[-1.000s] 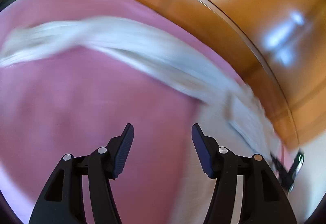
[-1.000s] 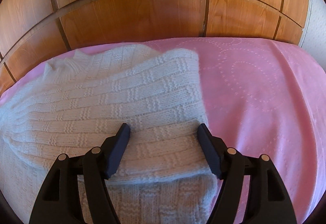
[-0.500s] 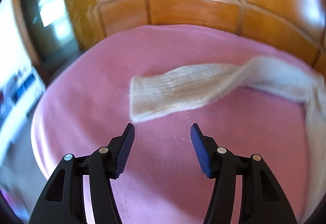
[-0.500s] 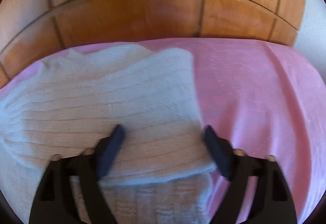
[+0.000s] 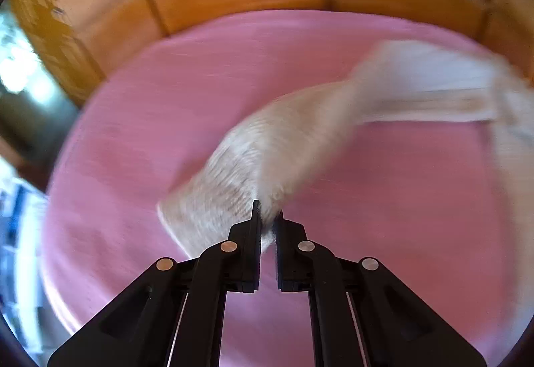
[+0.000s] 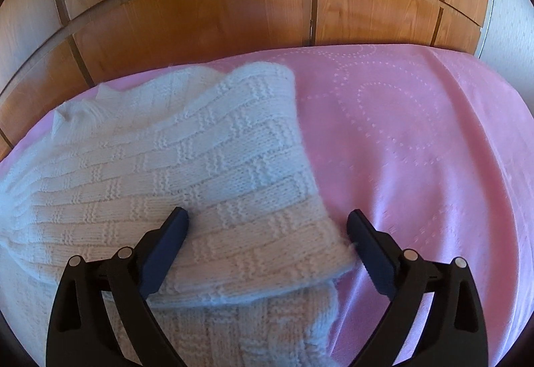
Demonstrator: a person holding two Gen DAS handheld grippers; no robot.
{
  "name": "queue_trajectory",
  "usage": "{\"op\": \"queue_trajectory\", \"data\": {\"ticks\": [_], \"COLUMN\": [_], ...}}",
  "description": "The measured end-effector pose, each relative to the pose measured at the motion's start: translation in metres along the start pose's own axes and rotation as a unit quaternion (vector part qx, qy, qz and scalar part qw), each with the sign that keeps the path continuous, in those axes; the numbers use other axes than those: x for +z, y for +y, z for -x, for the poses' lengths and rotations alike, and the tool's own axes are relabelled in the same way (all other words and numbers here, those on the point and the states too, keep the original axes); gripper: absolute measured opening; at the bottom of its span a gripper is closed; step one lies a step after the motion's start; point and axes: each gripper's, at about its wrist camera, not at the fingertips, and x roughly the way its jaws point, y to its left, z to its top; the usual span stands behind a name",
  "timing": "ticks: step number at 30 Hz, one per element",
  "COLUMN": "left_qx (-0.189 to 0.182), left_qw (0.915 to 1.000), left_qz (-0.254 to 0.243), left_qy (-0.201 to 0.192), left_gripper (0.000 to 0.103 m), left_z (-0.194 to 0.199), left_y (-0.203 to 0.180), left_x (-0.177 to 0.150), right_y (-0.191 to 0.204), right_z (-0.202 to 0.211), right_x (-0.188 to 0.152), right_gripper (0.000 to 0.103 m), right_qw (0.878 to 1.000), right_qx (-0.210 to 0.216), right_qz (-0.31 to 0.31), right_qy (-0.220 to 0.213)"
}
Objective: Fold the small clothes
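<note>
A cream knitted sweater [image 6: 200, 166] lies on the pink bedspread [image 6: 417, 150], with one side folded over its body. My right gripper [image 6: 267, 217] hovers over the folded part. Its jaws are opening wide; the knit lies between them and the pads do not press it. In the left wrist view the sweater's long sleeve [image 5: 283, 140] stretches from the body [image 5: 434, 83] at the right toward me, blurred by motion. My left gripper [image 5: 267, 217] is closing tight on the sleeve near its cuff, the knit pinched between the pads.
Wooden wardrobe doors [image 6: 200, 16] stand right behind the bed's far edge. The bedspread [image 5: 167, 100] drops off at the left, where floor and a bright doorway [image 5: 20, 73] show. Bare pink cover spreads to the right of the sweater.
My left gripper swung round to the sleeve's end and shut on it; the sleeve now lifts toward me. The right gripper's jaws spread wider over the folded knit without shifting place.
</note>
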Motion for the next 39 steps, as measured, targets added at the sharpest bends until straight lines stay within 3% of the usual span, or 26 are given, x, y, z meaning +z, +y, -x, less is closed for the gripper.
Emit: {"op": "queue_trajectory", "data": {"ticks": [2,3,5,7,11,16,18,22,25,26,27,28,29,30,32,34,36,39], "left_qx": [-0.104,-0.154,-0.213,-0.276,-0.351,-0.416,-0.452,-0.457,-0.439,-0.427,-0.418,-0.414,-0.411,-0.411,-0.410,-0.378,-0.344,-0.319], "left_qw": [0.9945,0.9877,0.9752,0.9564,0.9264,0.8983,0.8835,0.8863,0.8974,0.9037,0.9084,0.9100,0.9110,0.9108,0.9096,0.9224,0.9342,0.9416], "left_qz": [0.016,0.024,0.044,0.063,0.089,0.067,0.059,0.023,0.008,0.004,0.006,0.014,0.029,0.042,0.067,0.076,0.080,0.093], "left_qy": [-0.002,-0.014,-0.039,-0.072,-0.104,-0.123,-0.108,-0.074,-0.044,-0.031,-0.020,-0.009,-0.003,0.000,-0.003,-0.026,-0.049,-0.055], "left_gripper": [0.005,0.005,0.005,0.005,0.005,0.005,0.005,0.005,0.005,0.013,0.029,0.036,0.047,0.052,0.052,0.052,0.052,0.052], "left_z": [0.034,0.053,0.082,0.113,0.142,0.155,0.144,0.117,0.093,0.081,0.071,0.059,0.050,0.045,0.037,0.037,0.037,0.031], "left_y": [0.001,0.000,-0.003,-0.011,-0.044,-0.127,-0.168,-0.247,-0.296,-0.308,-0.319,-0.325,-0.325,-0.320,-0.304,-0.285,-0.265,-0.244], "left_x": [0.005,0.009,0.012,0.017,0.033,0.056,0.070,0.095,0.101,0.102,0.102,0.101,0.099,0.097,0.088,0.072,0.055,0.028], "right_y": [-0.003,-0.004,-0.007,-0.009,-0.014,-0.020,-0.021,-0.027,-0.030,-0.030,-0.031,-0.032,-0.032,-0.033,-0.035,-0.038,-0.044,-0.043], "right_z": [-0.001,-0.001,-0.001,-0.001,-0.002,-0.003,-0.001,0.003,0.002,0.003,0.003,0.003,0.003,0.003,0.005,0.009,0.019,0.052], "right_x": [0.001,0.000,0.002,0.002,0.003,0.003,0.001,0.000,0.000,0.000,0.000,0.000,0.000,0.000,0.000,0.000,0.001,-0.001], "right_gripper": [0.096,0.096,0.096,0.096,0.096,0.096,0.096,0.096,0.096,0.096,0.096,0.096,0.096,0.096,0.096,0.094,0.084,0.074], "right_qw": [1.000,1.000,1.000,1.000,1.000,0.999,0.999,0.999,0.999,0.999,0.999,0.999,0.999,0.999,0.998,0.998,0.997,0.994], "right_qx": [0.007,0.010,0.013,0.018,0.022,0.029,0.031,0.034,0.037,0.038,0.038,0.040,0.041,0.042,0.045,0.050,0.058,0.081], "right_qz": [-0.006,-0.008,-0.010,-0.014,-0.017,-0.022,-0.023,-0.025,-0.027,-0.027,-0.027,-0.028,-0.028,-0.030,-0.032,-0.037,-0.044,-0.039], "right_qy": [0.002,0.001,0.002,0.002,0.000,-0.001,-0.001,-0.002,-0.001,-0.001,-0.001,-0.001,-0.001,-0.001,-0.003,-0.009,-0.022,-0.059]}}
